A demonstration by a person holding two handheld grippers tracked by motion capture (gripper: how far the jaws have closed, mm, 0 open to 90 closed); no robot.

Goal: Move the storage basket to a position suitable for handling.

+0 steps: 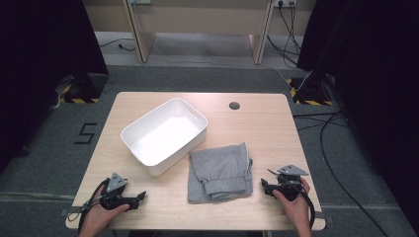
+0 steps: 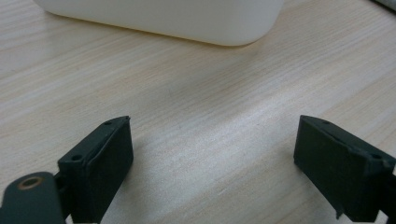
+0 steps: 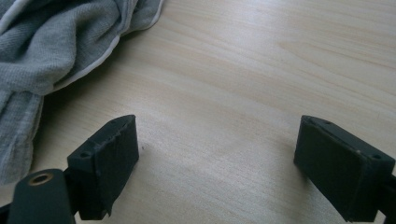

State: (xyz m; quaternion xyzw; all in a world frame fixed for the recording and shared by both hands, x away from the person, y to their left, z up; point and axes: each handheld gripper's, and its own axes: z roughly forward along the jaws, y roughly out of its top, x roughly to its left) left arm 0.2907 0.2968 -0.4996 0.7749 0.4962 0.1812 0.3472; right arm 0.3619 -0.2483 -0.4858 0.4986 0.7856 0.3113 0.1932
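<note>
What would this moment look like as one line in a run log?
left gripper: open, empty | right gripper: open, empty, beside grey cloth | white bin: empty | table: cloth lies folded, untouched

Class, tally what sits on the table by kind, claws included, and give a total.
White bin: 1
Grey cloth: 1
Claws, both open and holding nothing: 2, left claw, right claw
Total: 4
</note>
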